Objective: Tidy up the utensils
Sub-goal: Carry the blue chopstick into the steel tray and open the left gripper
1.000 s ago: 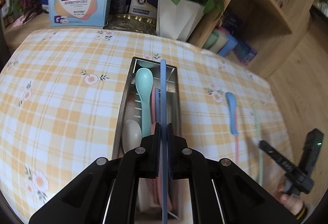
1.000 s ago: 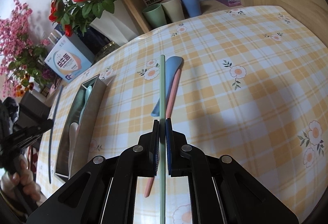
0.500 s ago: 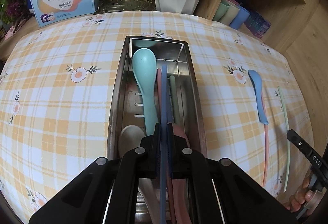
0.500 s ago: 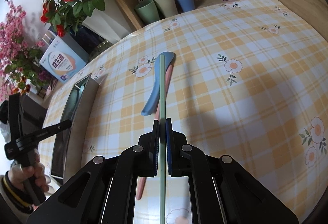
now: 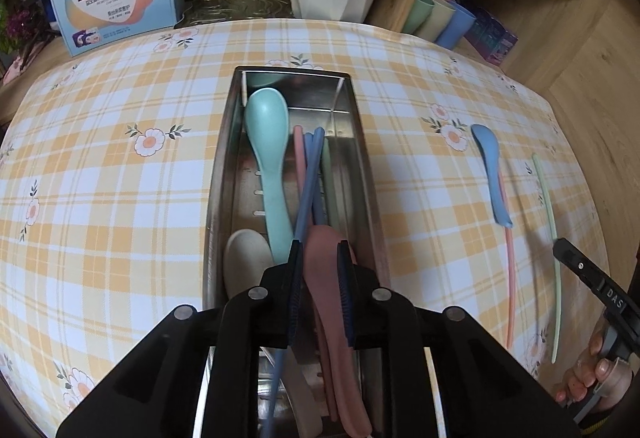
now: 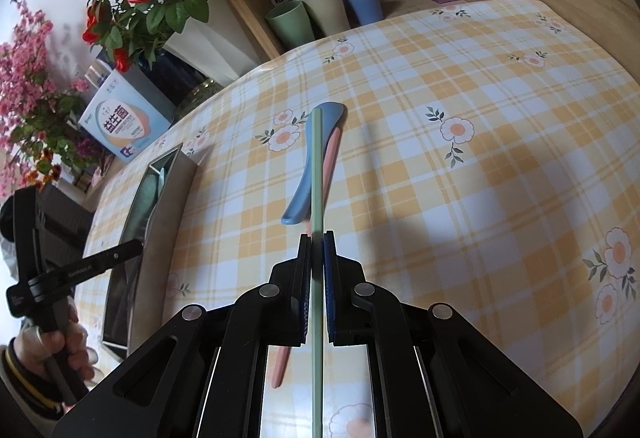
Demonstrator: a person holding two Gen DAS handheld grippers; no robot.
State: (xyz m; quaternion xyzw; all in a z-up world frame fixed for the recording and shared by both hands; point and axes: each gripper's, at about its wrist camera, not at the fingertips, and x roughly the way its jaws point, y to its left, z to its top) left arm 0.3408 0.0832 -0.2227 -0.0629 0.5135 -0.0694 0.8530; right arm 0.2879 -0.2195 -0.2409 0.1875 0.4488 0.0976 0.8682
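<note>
The left gripper hangs with jaws apart over the long stainless steel tray, where the slim blue chopstick rests with spoons. The right gripper is clamped on 1 pale green chopstick, lying on the checked tablecloth, probably to carry it traywards.

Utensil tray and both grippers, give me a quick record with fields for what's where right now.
tray: steel utensil tray lengthwise on the checked tablecloth
in tray: teal spoon, beige spoon, pink spoon, blue chopstick
left gripper: open, over the tray
right gripper: shut on green chopstick
still on cloth: blue spoon, pink chopstick
</note>
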